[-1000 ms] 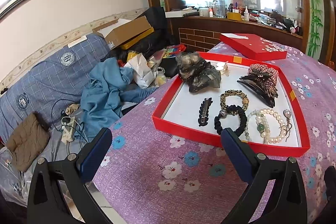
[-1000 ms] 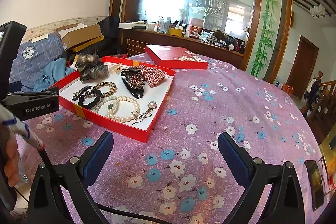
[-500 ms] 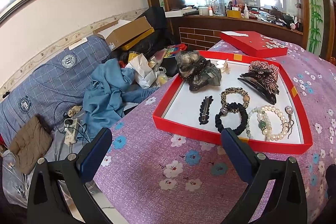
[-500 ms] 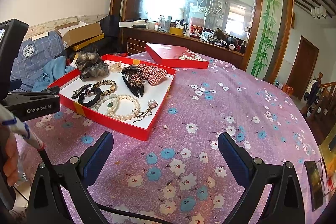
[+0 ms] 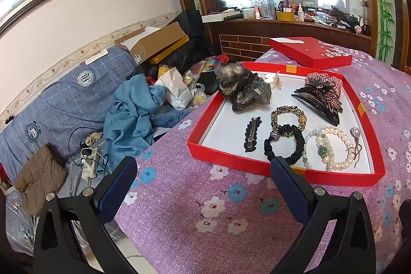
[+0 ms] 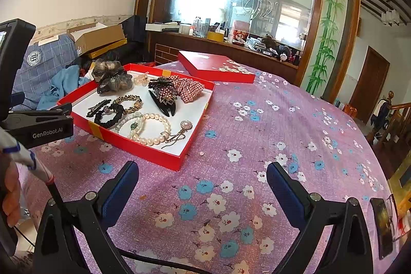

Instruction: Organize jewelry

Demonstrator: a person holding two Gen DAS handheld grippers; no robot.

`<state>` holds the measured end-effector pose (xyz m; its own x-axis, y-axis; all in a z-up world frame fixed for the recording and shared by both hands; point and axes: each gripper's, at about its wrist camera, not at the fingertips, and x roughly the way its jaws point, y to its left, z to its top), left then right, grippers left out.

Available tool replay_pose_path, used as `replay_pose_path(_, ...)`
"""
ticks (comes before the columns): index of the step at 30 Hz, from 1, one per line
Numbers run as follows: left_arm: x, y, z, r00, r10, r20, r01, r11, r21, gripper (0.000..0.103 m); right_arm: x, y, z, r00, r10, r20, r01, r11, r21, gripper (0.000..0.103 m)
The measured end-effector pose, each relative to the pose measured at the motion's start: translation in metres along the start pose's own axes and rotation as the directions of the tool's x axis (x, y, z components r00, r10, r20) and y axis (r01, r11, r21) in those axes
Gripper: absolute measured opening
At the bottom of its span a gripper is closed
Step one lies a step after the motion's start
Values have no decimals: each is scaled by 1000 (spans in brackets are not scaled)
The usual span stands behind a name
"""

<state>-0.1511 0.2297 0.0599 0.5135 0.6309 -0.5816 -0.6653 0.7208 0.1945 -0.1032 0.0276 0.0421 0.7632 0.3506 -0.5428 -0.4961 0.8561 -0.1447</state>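
Observation:
A shallow red box lies open on the purple flowered tablecloth. It holds a pearl bracelet, a black scrunchie, a leopard scrunchie, a black leaf clip, a large black claw clip, a grey bow and a plaid scrunchie. My left gripper is open and empty just before the box's near edge. My right gripper is open and empty, near the box's near right corner.
The red lid lies behind the box. A blue sofa piled with clothes and cardboard boxes is left of the table. A cluttered wooden ledge and mirror stand behind. A phone and glasses lie at the table's right edge.
Both grippers have drifted slightly toward the box; the jaws stay open. Nothing in the box has moved.

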Motion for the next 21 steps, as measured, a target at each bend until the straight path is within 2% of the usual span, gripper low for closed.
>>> replay_pose_path(21,-2,-4,0,999,35,23,-36,999,21,103,0,0,-1,1000,-4,0,4,1000,-22,101)
